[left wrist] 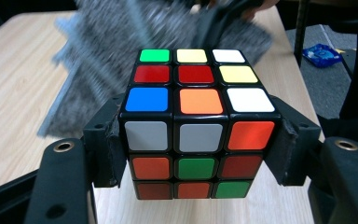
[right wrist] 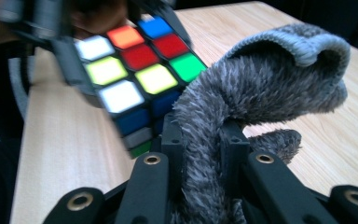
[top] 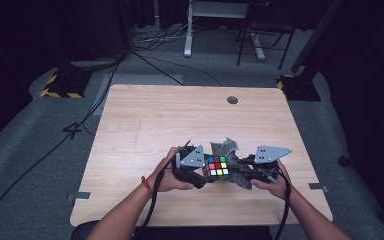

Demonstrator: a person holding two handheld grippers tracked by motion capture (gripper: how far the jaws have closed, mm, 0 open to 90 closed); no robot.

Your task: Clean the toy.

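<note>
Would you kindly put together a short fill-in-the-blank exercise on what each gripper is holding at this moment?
1. The left gripper is shut on the ____, its pads against two opposite sides.
2. The right gripper pinches a fuzzy grey ____ between its jaws.
3. On the cube's top face, the centre sticker is ____.
4. Both held things are over a ____ table.

Missing words: puzzle cube; cloth; red; wooden

Glossy plastic cube (left wrist: 198,122) (smooth stickers), fuzzy grey cloth (right wrist: 256,88), pale matt wood-grain table (top: 180,120).
</note>
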